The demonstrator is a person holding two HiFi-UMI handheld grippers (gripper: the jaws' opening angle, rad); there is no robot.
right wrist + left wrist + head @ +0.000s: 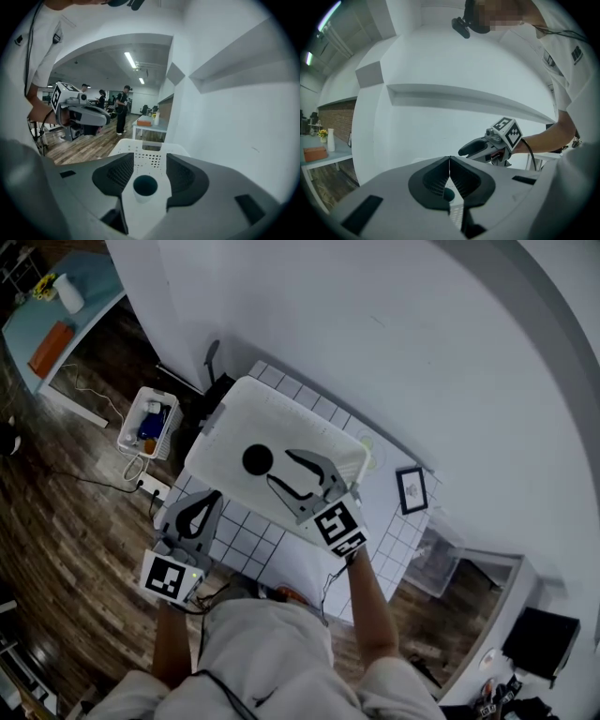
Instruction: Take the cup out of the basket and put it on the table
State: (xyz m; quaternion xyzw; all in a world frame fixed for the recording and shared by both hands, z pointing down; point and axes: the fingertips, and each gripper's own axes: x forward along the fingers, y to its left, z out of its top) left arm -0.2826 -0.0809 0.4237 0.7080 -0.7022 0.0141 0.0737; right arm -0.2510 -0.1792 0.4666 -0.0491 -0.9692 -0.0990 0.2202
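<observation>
This is an open-plan office or shared work room. A white gridded tabletop (246, 538) stands against a plain white wall (375, 315) on a dark wood-plank floor (66, 521). A small framed picture (411, 489) rests at the tabletop's wall side. On the floor just beside the tabletop lies a power strip (150, 487) with cables, and next to it a white crate (148, 423) of odds and ends. Well apart from the tabletop, a light blue desk (84, 282) carries an orange box (49, 348), a white bottle (67, 293) and yellow flowers (44, 287). Beyond the tabletop in the right gripper view, the room runs on under long ceiling strip lights (131, 60), where several people (123, 112) stand.
</observation>
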